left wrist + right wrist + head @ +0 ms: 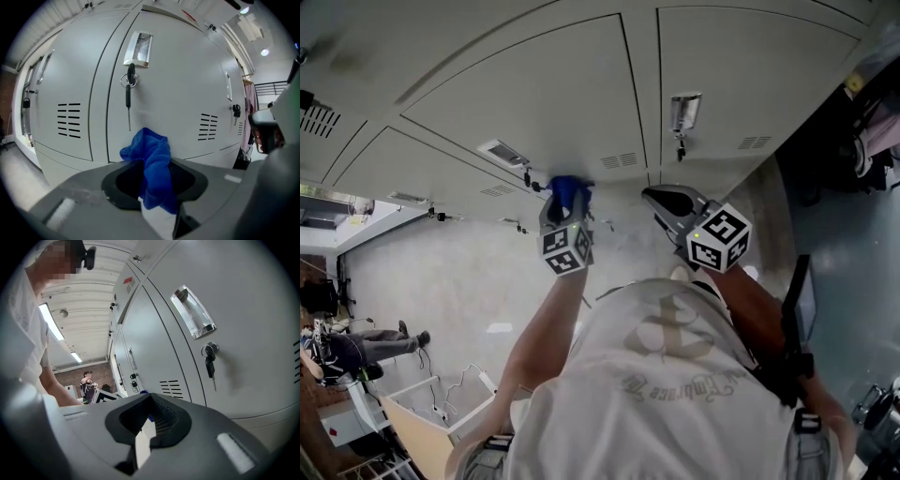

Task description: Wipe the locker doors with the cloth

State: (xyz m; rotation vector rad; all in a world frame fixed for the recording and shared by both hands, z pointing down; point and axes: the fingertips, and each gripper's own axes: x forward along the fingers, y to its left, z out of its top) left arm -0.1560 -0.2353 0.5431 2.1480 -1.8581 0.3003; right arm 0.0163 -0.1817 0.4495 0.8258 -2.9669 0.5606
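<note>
Grey locker doors (534,103) fill the upper part of the head view. A blue cloth (570,190) is bunched in my left gripper (566,212), which is shut on it and holds it close to a door, just below a handle and its hanging key. In the left gripper view the cloth (151,159) sticks out between the jaws of the left gripper (154,180), in front of a door (173,93) with a key (129,91) in its lock. My right gripper (664,201) is shut on nothing, to the right of the cloth. In its own view the right gripper (149,420) faces another door (243,343).
Each door has a recessed handle (193,310), a lock with a dangling key (209,363) and vent slots (68,120). Dark gear and hanging clothes (862,131) stand right of the lockers. Another person (356,345) is far off on the floor at left.
</note>
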